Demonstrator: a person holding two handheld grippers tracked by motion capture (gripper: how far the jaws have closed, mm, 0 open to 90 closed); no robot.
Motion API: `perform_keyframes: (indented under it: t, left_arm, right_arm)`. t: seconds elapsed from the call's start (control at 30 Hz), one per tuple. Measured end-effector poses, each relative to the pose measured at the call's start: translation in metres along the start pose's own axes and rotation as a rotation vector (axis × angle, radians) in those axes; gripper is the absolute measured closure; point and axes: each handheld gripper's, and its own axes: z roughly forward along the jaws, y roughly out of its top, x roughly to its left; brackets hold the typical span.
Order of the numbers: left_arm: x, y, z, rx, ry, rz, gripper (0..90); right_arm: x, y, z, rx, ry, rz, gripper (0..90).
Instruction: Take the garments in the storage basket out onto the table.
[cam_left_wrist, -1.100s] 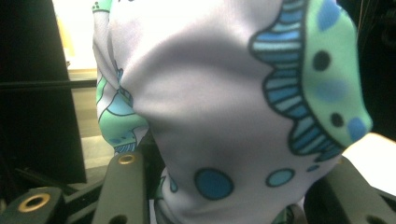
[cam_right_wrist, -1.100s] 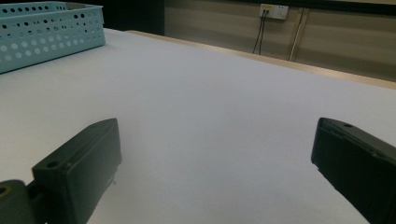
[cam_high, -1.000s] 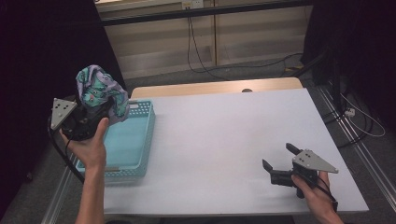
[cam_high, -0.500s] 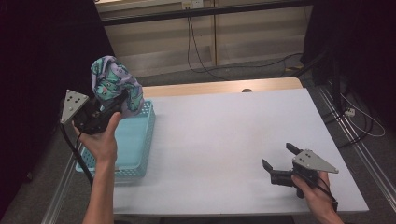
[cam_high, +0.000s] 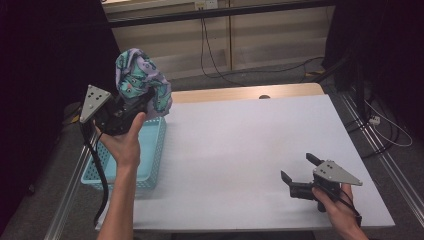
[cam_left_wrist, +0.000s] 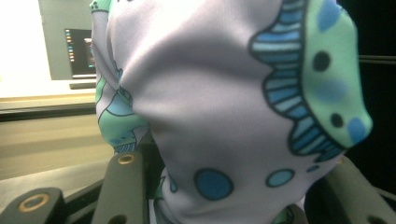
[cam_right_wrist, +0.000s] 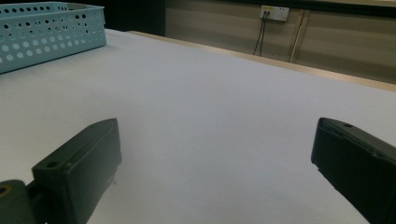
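High view: a soft, crumpled cloth (cam_high: 141, 82), lilac with mint-green and blue scalloped patches and round dots, is bunched into a rounded lump in the air above the far end of the basket (cam_high: 150, 150), clamped by the left gripper (cam_high: 142, 100). In the left gripper view its smooth knit bulges up between the black jaws. The basket is pale blue perforated plastic, rectangular, on the matte white table (cam_high: 240, 150). The right gripper (cam_high: 299, 168) rests near the table's front right, jaws spread wide, gripping nothing.

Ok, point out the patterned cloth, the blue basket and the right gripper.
patterned cloth (cam_high: 136, 75), high view, upper bunched part
blue basket (cam_high: 159, 137), high view, right wall
right gripper (cam_high: 298, 167), high view, midway between its open fingertips
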Motion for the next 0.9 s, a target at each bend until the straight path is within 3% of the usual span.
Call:
perform_keyframes:
  t: [0.3,0.67,0.9]
  left_arm:
    - [-0.019,-0.007,0.023,0.040,-0.085,-0.007,50.4]
    - [-0.037,-0.026,0.038,0.119,-0.149,-0.006,50.2]
    - [-0.053,-0.039,0.051,0.178,-0.188,0.018,50.1]
  right_arm:
    - [0.000,0.000,0.000,0.001,-0.003,0.002,1.4]
    - [0.000,0.000,-0.001,0.001,-0.002,0.000,1.4]
    - [0.001,0.000,-0.001,0.001,0.003,-0.001,1.4]
